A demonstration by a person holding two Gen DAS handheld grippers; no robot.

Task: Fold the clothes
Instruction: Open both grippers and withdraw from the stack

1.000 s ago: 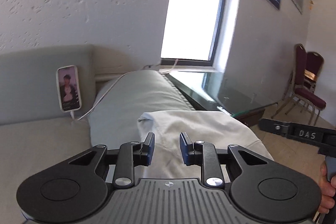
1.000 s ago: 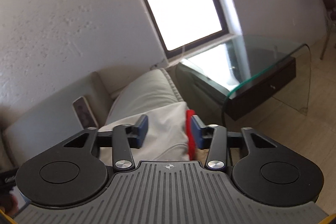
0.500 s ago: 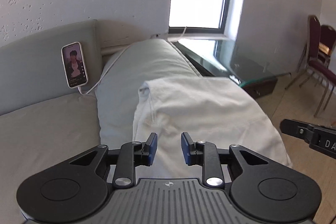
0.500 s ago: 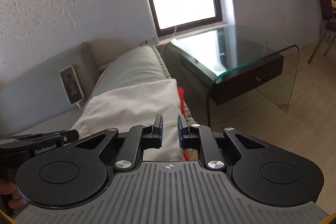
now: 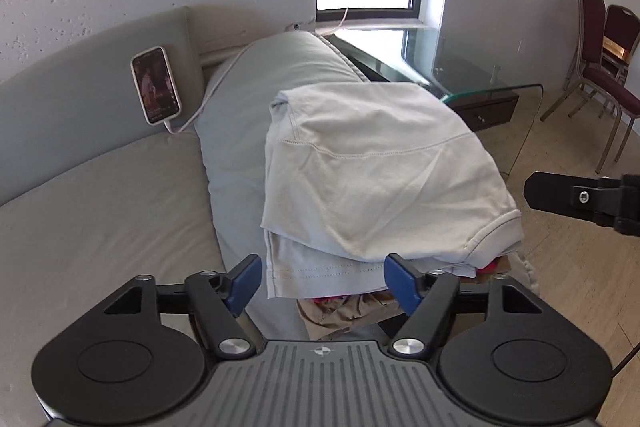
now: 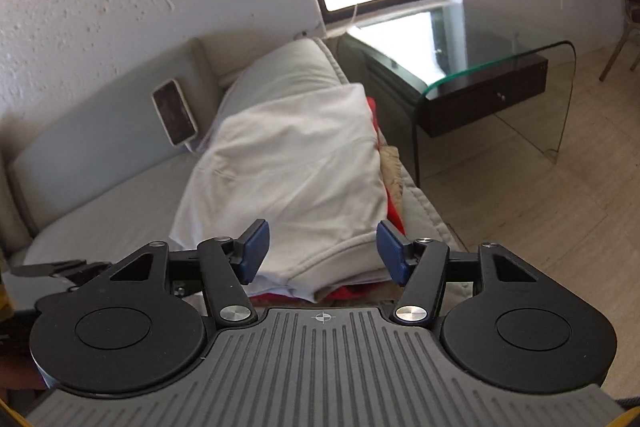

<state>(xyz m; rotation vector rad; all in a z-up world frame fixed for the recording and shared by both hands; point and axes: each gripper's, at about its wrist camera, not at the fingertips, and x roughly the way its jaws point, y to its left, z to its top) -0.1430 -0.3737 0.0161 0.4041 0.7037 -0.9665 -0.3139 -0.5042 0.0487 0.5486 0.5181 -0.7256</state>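
We see a grey sofa (image 5: 100, 227) whose padded armrest (image 5: 280, 67) carries a stack of folded clothes, a pale grey shirt (image 5: 372, 167) on top. At ten o'clock, a phone (image 5: 155, 85) leans against the backrest.

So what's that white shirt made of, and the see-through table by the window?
The folded white shirt looks like soft knit cotton, matte: it creases gently and has stitched hems and a ribbed cuff. The side table looks like bent glass, glossy: you can see through it and the window shines on it. Its dark drawer is probably wood.
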